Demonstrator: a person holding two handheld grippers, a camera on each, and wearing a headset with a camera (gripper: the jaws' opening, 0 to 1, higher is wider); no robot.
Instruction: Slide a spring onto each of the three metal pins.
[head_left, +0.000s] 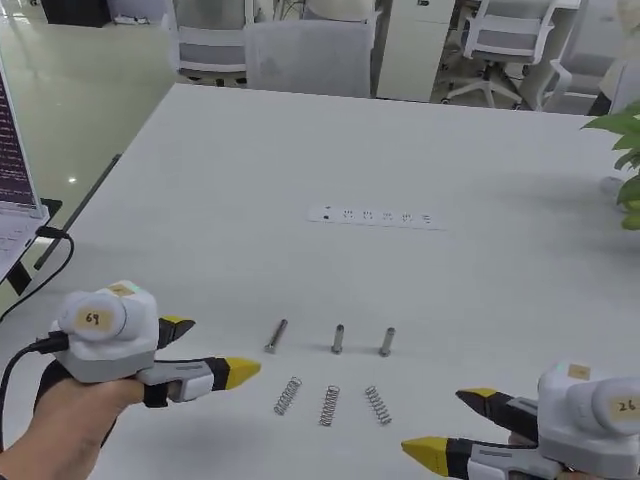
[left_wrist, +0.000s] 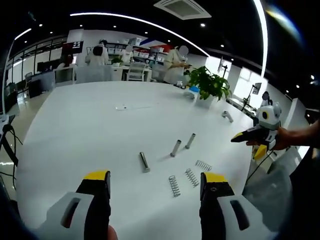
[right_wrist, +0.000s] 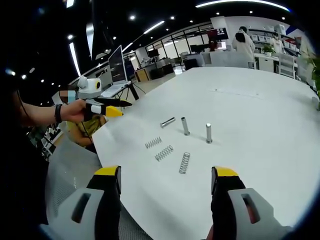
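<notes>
**A:** How do the surface and the room look?

**B:** I see a wide white table (head_left: 420, 140) with a socket strip (head_left: 370, 215) set flat in its middle. A laptop (head_left: 12, 190) sits at the left edge and a green plant (head_left: 622, 150) at the right. Grey office chairs (head_left: 300, 55) stand behind the far edge.

**A:** And the parts?

**B:** Three metal pins (head_left: 338, 339) are in a row near me. Two stand upright and the left one lies down. Three springs (head_left: 329, 405) lie just in front, not touching them. My left gripper (head_left: 222, 345) and right gripper (head_left: 435, 420) hover on either side, jaws spread and empty.
</notes>
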